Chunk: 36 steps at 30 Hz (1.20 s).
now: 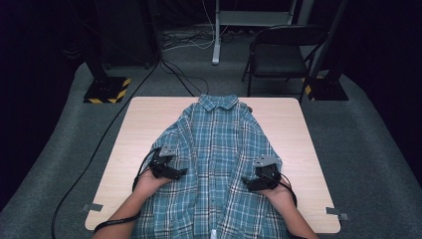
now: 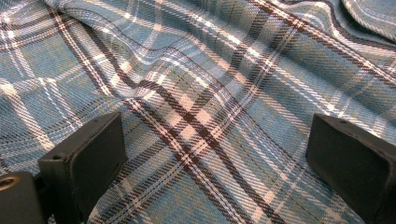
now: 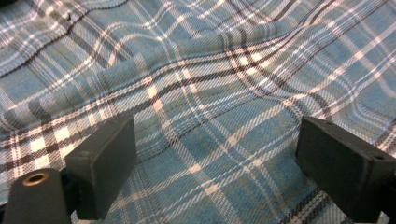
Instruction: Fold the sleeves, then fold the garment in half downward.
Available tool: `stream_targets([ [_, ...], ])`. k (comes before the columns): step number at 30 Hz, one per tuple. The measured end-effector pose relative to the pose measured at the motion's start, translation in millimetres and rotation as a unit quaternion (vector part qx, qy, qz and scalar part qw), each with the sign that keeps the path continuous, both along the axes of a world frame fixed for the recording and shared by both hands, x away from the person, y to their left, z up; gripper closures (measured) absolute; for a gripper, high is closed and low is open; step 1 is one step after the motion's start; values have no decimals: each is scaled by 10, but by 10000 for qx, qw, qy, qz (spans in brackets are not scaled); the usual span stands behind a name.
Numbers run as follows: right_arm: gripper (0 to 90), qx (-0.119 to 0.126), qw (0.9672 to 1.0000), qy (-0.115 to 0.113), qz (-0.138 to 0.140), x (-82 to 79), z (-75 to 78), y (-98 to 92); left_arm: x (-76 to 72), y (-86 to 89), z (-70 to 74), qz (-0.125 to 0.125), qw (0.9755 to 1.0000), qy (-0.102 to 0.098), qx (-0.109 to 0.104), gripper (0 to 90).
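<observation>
Dark recording studio, black curtains, floor cables [image 1: 179,42], folding chair [image 1: 281,52], hazard-striped stand bases [image 1: 107,90]

Both forearms come in from six o'clock in the high view, angled slightly toward each other. The left hand [image 1: 148,183] holds the left gripper [image 1: 180,173], whose tips point toward three o'clock. The right hand [image 1: 279,193] holds the right gripper [image 1: 245,182], pointing toward nine o'clock. Each gripper's jaws stand wide apart, with nothing pinched between them.

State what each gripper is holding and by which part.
Nothing is held. The left gripper and right gripper both stand open over the plaid shirt.
</observation>
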State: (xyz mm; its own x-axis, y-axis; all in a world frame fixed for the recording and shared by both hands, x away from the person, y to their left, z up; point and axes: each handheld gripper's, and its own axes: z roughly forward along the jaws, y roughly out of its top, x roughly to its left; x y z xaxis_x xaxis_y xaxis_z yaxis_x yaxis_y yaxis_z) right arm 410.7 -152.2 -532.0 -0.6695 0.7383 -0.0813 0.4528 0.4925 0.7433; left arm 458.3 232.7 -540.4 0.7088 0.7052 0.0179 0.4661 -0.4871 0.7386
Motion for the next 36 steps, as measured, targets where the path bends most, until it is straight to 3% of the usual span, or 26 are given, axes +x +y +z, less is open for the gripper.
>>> stream_targets([
  [9, 99, -95, 9999, 27, 51, 10, -43, 4, -1, -1, 0, 1, 10000, -5, 6, 42],
  [16, 97, 246, 9996, -21, -108, 24, 73, -7, 0, -6, -2, 159, 9999, -6, 53, 20],
  [22, 72, 95, 9997, 139, -179, 87, 5, 27, -4, -2, -3, 205, 9998, -10, 61, 9],
  [27, 44, -48, 9997, 214, -63, 95, -2, 61, -25, -12, -2, 251, 9996, -94, 95, 8],
  [31, 44, 196, 9994, 288, -43, 119, 89, 32, -37, -7, 2, 233, 9996, -142, 84, 17],
  [34, 42, 567, 9975, 414, -50, 161, 171, -6, -26, 16, 11, 244, 9997, 42, -54, 38],
  [36, 50, 581, 9976, 372, -104, 162, 212, -28, -19, 49, 53, 222, 9996, 134, -90, 48],
])
